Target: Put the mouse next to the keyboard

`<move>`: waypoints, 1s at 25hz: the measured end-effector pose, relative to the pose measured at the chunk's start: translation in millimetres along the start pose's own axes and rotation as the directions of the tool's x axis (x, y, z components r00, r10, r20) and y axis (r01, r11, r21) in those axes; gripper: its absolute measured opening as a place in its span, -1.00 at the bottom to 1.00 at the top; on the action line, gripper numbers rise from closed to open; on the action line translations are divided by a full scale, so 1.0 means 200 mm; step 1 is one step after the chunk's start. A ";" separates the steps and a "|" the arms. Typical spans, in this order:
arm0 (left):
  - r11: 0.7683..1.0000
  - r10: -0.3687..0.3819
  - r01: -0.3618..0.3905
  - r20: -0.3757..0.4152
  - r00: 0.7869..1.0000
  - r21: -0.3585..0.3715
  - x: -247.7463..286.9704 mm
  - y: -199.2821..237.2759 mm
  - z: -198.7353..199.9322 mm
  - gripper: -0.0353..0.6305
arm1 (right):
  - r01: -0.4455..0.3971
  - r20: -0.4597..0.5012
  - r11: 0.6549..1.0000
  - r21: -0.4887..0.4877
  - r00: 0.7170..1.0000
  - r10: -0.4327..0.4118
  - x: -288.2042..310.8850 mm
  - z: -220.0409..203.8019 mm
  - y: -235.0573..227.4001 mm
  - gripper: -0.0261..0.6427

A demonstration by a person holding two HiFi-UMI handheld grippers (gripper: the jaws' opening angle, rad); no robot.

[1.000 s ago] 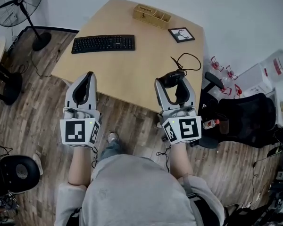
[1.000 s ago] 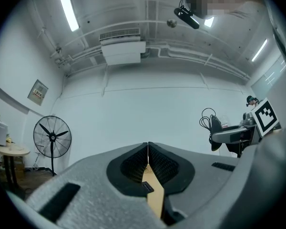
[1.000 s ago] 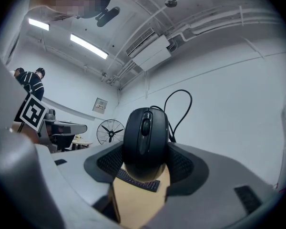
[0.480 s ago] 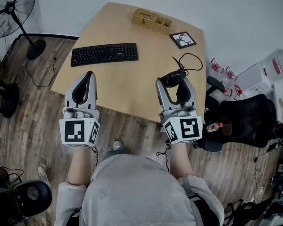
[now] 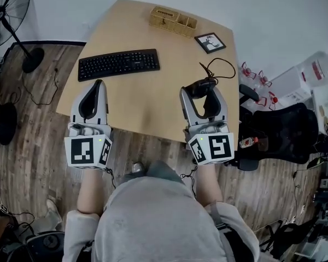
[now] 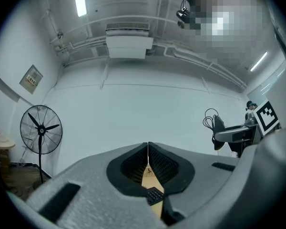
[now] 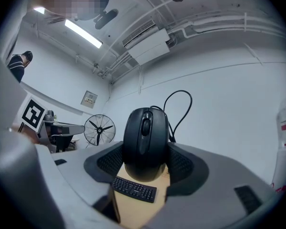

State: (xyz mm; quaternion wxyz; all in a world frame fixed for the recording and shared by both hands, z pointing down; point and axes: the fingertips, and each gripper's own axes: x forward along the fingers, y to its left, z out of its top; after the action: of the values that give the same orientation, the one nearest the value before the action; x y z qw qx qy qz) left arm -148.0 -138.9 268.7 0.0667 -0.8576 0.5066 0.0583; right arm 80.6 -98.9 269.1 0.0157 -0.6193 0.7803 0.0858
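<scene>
Pale wood desk (image 5: 150,100), smooth-topped with rounded corners. Black rectangular keyboard (image 5: 119,64) lies flat on its left part. Grey left tool (image 6: 148,159), at the desk's front edge: ribbed pads pressed together on nothing. Right tool (image 7: 145,168) is clamped on the glossy black oval mouse (image 7: 145,142), at the desk's right front edge, well apart from the keyboard. Thin cable (image 7: 190,99) loops behind the mouse.

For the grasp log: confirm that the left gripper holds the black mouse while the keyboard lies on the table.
Wrong gripper. The right gripper holds the black mouse between its jaws, as the right gripper view shows; the left gripper is shut on nothing. The keyboard does lie on the table.
</scene>
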 end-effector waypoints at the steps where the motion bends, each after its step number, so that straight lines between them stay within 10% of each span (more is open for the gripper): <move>1: 1.000 -0.003 0.003 -0.003 1.000 -0.004 0.01 0.00 -0.01 -0.86 | 0.002 -0.004 1.000 -0.001 1.000 -0.002 0.01 0.00 0.00 -0.17; 25: 0.999 0.048 -0.048 0.002 0.999 0.000 0.58 0.23 -0.09 -0.86 | -0.006 -0.046 1.000 0.006 0.999 0.007 0.64 -0.17 -0.34 -0.17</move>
State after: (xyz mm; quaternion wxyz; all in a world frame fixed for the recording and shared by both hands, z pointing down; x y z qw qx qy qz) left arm -131.6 -263.4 264.3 0.0659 -0.8452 0.5269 0.0609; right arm 119.3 -241.7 277.3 -0.0004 -0.6185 0.7827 0.0692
